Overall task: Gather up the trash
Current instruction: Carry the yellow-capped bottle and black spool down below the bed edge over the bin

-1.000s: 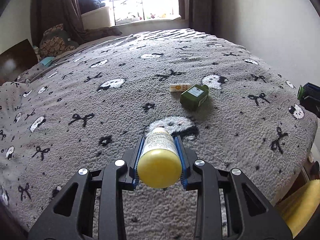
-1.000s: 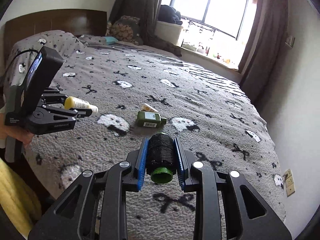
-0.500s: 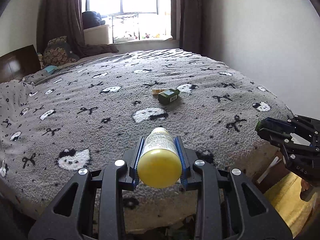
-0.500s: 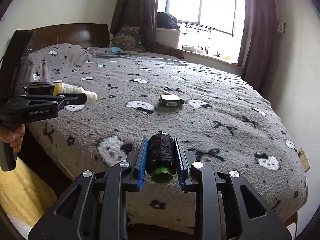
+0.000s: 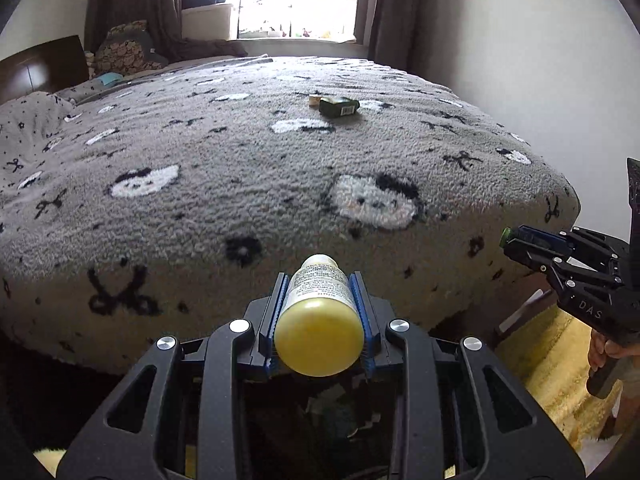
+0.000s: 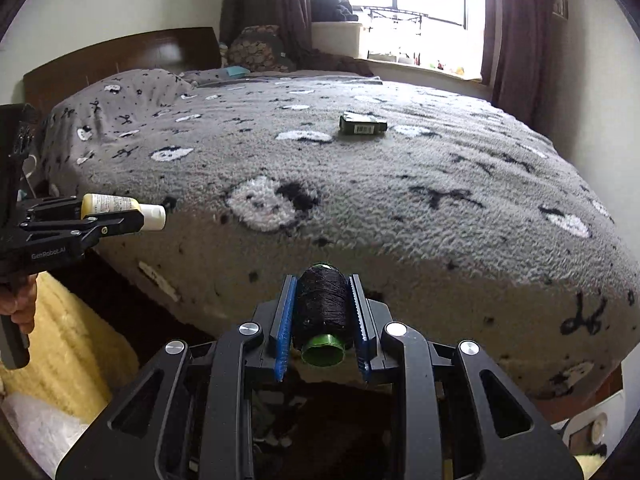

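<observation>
A: Left wrist view first: what did the left hand-held gripper (image 5: 319, 312) have?
B: It was clamped on a small yellow bottle (image 5: 319, 326), its blue pads (image 5: 278, 312) pressed against both sides. The bottle's base faced the camera and its white cap pointed toward the bed (image 5: 240, 184).

A: And the other one?
B: The right hand-held gripper (image 6: 322, 318) was closed on a spool of black thread (image 6: 323, 310) with a green core, lying lengthwise between the pads. In the left wrist view that gripper showed at the right edge, with the spool's green end just visible at its tip and a hand (image 5: 606, 354) on its handle.

A: Where were they relative to the bed?
B: Both were off the near edge of the bed, which was covered by a grey fleece blanket printed with white cat faces and black bows. Beneath them was dark floor, and a yellow shaggy rug (image 5: 552, 364) lay off to the side.

A: Anything left on the blanket?
B: A dark green box (image 6: 363, 124) lay flat toward the middle of the bed, well apart from both grippers. In the left wrist view a small pale item (image 5: 314, 100) was just beside it; I could not tell what it was.
</observation>
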